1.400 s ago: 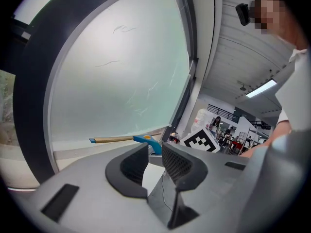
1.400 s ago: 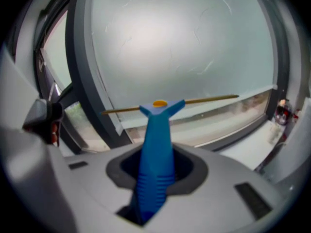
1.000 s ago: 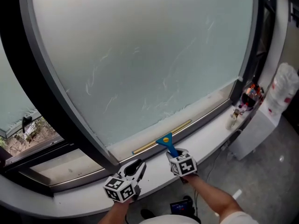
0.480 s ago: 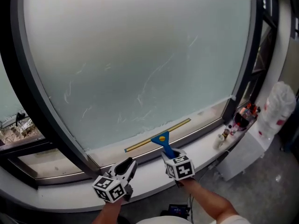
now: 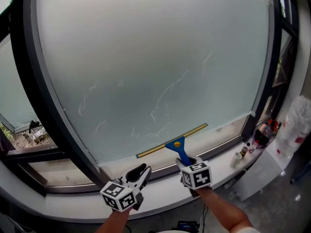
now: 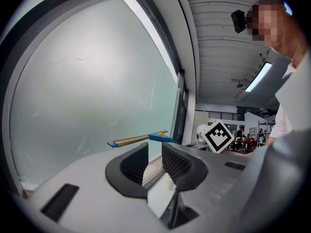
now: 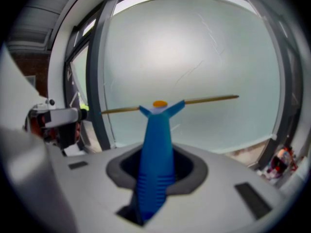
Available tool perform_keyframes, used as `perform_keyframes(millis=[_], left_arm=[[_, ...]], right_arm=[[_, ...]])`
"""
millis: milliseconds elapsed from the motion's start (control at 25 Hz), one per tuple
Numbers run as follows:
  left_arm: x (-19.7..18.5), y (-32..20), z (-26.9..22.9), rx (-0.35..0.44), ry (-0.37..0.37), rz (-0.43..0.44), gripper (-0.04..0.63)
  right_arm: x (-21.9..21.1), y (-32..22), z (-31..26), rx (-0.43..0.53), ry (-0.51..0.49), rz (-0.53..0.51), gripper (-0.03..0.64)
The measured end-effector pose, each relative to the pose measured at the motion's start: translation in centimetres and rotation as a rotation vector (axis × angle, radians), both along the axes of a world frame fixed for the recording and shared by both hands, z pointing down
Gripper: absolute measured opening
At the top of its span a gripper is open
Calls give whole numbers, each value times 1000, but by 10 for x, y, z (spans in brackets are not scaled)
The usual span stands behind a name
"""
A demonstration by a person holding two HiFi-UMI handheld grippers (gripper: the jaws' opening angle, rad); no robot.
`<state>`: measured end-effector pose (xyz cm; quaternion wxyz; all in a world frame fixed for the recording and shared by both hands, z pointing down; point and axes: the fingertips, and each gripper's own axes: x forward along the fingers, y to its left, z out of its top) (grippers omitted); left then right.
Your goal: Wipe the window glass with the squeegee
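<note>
Since the earlier frame, the squeegee (image 5: 172,144) has been raised from the sill to the lower window glass (image 5: 146,57). Its handle is clamped in the right gripper (image 5: 187,162); the left gripper (image 5: 139,172) is held released, empty. Wiping is judged barely begun; firm, flat blade contact is required next.

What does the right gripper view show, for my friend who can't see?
The right gripper is shut on the blue handle of a squeegee, whose long blade stretches across in front of the big hazy window glass.
</note>
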<state>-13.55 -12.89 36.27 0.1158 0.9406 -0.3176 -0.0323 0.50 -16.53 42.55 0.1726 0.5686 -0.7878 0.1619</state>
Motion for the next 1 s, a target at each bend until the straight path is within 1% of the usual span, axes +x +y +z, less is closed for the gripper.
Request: perform_keyframes(millis=[160, 480, 640, 760, 880, 1000], left_arm=[[-18, -9, -12, 19, -6, -9, 107], [-44, -19, -8, 9, -22, 13, 107], [-45, -26, -10, 7, -16, 17, 107], [-44, -36, -13, 18, -18, -2, 107], [-39, -51, -22, 25, -11, -34, 107], [-25, -66, -41, 60, -3, -49, 107]], right_arm=[[-11, -11, -12, 9, -8, 13, 115], [-38, -18, -11, 2, -35, 39, 115], [-40, -25, -13, 7, -31, 31, 115], [-35, -39, -23, 27, -32, 20, 115], [-30, -55, -40, 51, -35, -5, 115], [-20, -74, -69, 96, -7, -43, 115]])
